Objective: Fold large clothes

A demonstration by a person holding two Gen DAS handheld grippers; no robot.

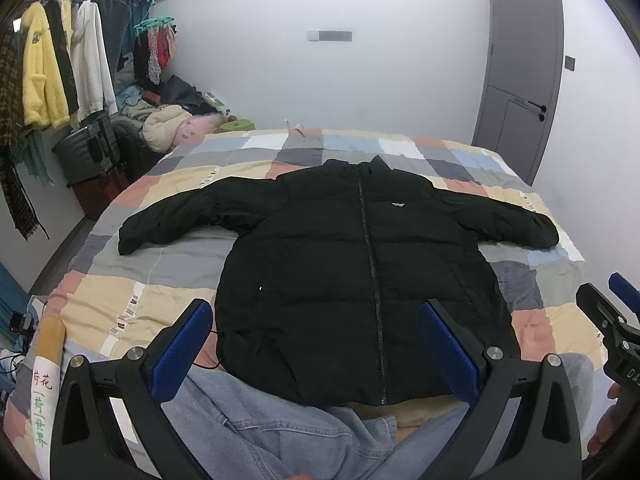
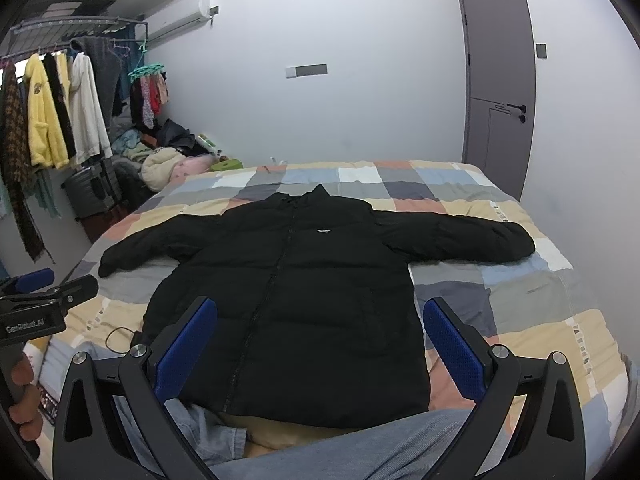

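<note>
A black puffer jacket [image 1: 344, 264] lies flat and face up on the checked bedspread [image 1: 168, 280], zipped, both sleeves spread out sideways; it also shows in the right wrist view [image 2: 304, 292]. My left gripper [image 1: 316, 344] is open and empty, held above the jacket's hem. My right gripper [image 2: 320, 340] is open and empty, also above the hem. Each gripper shows at the edge of the other's view, the right one [image 1: 616, 312] and the left one [image 2: 44, 292].
Blue jeans [image 1: 256, 428] lie at the near bed edge under the grippers. A clothes rack [image 1: 68, 68] with hanging garments, a dark suitcase [image 1: 88, 152] and a pile of clothes [image 1: 168, 120] stand left of the bed. A grey door [image 1: 520, 76] is at the back right.
</note>
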